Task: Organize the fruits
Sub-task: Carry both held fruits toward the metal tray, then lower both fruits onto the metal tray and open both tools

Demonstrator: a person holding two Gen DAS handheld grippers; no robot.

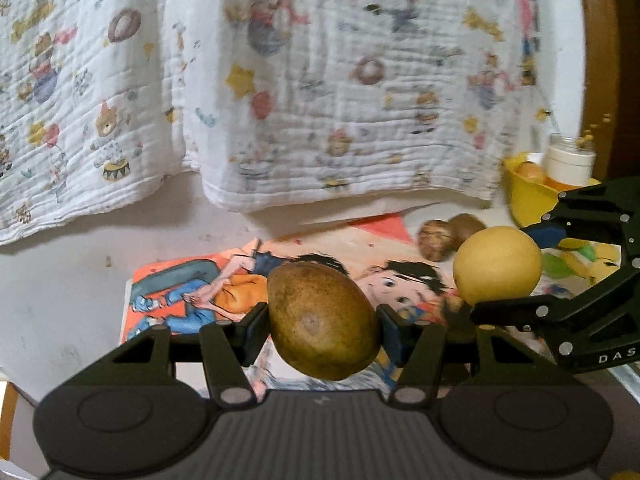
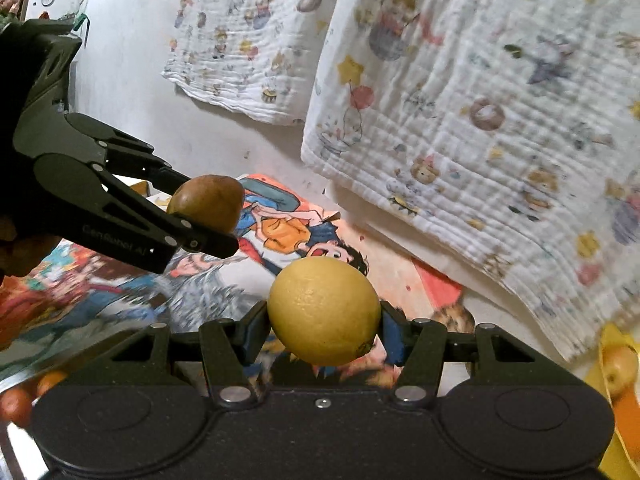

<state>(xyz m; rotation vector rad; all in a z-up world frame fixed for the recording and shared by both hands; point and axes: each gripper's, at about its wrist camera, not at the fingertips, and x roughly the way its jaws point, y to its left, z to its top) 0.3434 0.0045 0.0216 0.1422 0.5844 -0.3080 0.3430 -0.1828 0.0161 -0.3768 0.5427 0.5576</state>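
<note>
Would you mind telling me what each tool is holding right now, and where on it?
The left tool clamps a brown fruit across its middle. The right tool clamps a yellow lemon across its widest part. Both are held above the cartoon mat.

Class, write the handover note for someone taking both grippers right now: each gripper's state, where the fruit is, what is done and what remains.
Left gripper: shut on the brown fruit, held in the air above the cartoon mat.
Right gripper: shut on the yellow fruit, also lifted over the mat.
Two more brown fruits lie at the mat's far edge.
The yellow bowl on the right already holds orange fruit; a white jar stands by it.
Done: both fruits picked up.
Left: set each down with its kind, probably; then the two still lying loose.
</note>
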